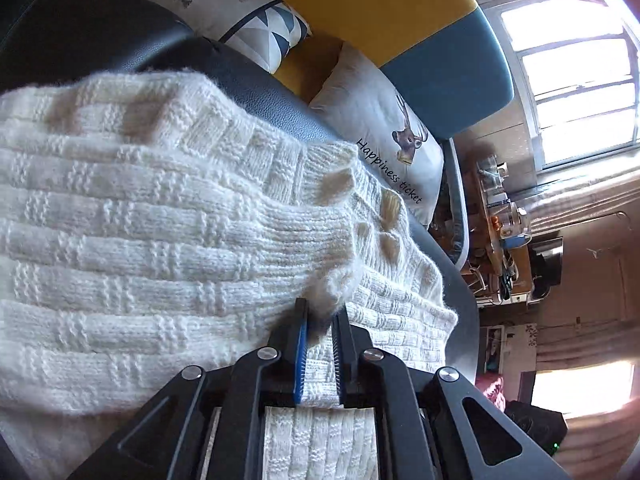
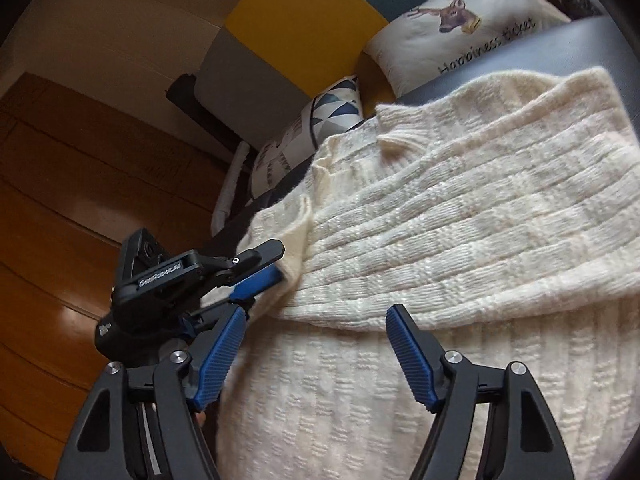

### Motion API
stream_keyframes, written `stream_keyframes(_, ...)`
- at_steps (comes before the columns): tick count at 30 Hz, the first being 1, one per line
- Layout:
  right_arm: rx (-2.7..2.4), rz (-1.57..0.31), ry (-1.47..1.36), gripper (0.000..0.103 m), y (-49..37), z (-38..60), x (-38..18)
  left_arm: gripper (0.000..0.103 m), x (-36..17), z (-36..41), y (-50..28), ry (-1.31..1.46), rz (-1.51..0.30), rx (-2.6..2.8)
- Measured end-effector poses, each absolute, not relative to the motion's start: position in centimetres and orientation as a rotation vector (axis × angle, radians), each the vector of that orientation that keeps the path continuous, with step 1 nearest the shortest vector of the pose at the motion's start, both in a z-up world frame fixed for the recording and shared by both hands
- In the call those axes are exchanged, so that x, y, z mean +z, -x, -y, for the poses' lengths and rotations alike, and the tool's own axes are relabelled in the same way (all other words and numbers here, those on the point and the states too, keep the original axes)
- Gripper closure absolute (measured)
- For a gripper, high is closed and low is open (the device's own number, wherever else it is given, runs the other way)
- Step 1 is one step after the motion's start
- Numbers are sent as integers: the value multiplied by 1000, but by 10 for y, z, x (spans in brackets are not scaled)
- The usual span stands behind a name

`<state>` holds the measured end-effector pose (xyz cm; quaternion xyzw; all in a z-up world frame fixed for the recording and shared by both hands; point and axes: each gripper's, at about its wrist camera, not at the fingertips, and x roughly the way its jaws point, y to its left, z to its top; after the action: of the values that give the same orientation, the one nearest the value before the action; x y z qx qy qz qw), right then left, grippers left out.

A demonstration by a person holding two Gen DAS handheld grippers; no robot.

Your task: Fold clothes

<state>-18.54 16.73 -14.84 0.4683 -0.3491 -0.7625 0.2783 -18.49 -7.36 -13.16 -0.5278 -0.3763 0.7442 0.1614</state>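
Note:
A cream knitted sweater (image 1: pixel 160 220) (image 2: pixel 460 220) lies spread on the dark sofa seat (image 1: pixel 260 92), with one sleeve folded across its body. In the left wrist view the sleeve's ribbed cuff (image 1: pixel 320 240) ends right at my left gripper (image 1: pixel 321 307). Its jaws stand a little apart, the fuzzy cuff edge lies between the tips, and the pads do not press on it. The right wrist view shows this gripper (image 2: pixel 279 261) at the sweater's left side by the cuff (image 2: pixel 294 256). My right gripper (image 2: pixel 317 311) hovers wide open over the sweater's lower part, holding nothing.
A deer-print pillow (image 1: pixel 380 128) (image 2: pixel 460 28) and a triangle-patterned pillow (image 1: pixel 264 32) (image 2: pixel 332 108) lean against the yellow and blue sofa back (image 1: pixel 380 4). Wooden floor (image 2: pixel 80 180) lies left of the sofa. A cluttered desk (image 1: pixel 504 232) stands below a bright window (image 1: pixel 572 92).

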Motion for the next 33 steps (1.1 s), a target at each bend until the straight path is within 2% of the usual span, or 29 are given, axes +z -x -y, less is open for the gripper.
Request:
stream_keyframes(2, -1997, 972, -1277, 41, 193, -155, -152, 54, -128, 81, 174, 1463, 1138, 2075)
stream_keyframes(3, -1992, 975, -1281, 46, 196, -149, -153, 54, -125, 86, 167, 1434, 1147, 2074)
stream_keyframes(7, -1958, 1097, -1268, 50, 209, -134, -165, 54, -107, 118, 138, 1336, 1153, 2121)
stream_keyframes(8, -1941, 1153, -1269, 60, 213, -134, -171, 54, -106, 127, 135, 1321, 1181, 2122)
stream_keyframes(13, -1864, 1342, -1264, 61, 222, -126, -192, 54, -122, 183, 101, 1272, 1367, 2106)
stream_keyframes(16, -1878, 1387, -1259, 61, 229, -116, -194, 54, -136, 208, 84, 1229, 1490, 2074)
stream_keyframes(19, -1905, 1287, -1317, 63, 240, -96, -191, 54, -150, 224, 68, 1174, 1619, 2021)
stream_keyframes(20, -1937, 1224, -1354, 73, 242, -89, -188, 54, -154, 226, 64, 1158, 1656, 2004)
stream_keyframes(21, -1972, 1175, -1376, 98, 243, -84, -183, 54, -158, 228, 59, 1136, 1698, 1975)
stream_keyframes(25, -2074, 1020, -1334, 97, 242, -69, -149, 53, -171, 232, 45, 1052, 1870, 1862)
stream_keyframes(29, -2140, 806, -1233, 97, 244, -48, -91, 45, -180, 233, 35, 970, 2016, 1760)
stream_keyframes(33, -2207, 650, -1092, 97, 244, -40, -22, 40, -180, 220, 47, 946, 2079, 1727)
